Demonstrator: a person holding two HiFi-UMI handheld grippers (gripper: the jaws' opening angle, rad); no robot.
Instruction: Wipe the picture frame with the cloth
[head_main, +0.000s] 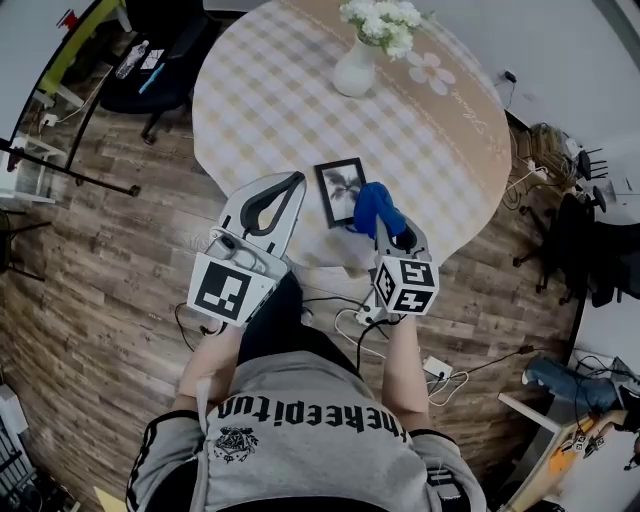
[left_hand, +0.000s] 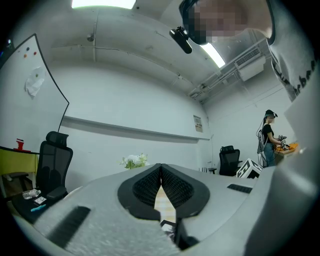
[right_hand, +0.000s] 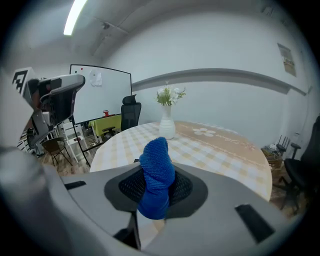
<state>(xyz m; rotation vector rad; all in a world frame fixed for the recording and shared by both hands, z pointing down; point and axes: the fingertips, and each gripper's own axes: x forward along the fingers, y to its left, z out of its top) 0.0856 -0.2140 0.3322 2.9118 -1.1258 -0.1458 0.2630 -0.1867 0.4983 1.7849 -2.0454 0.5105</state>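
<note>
Right claw (right_hand: 158, 189) grips the bunched blue cloth (right_hand: 156, 162) just right of the small black picture frame (head_main: 341, 190); left claw (left_hand: 161, 174), clenched empty, sits left of it.

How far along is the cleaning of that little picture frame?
Done: the right claw is shut on the blue cloth. In hand: the cloth is at the right edge of the picture frame; contact is unclear. Left: the wiping itself. The left claw, shut and empty, hangs beside the frame.
</note>
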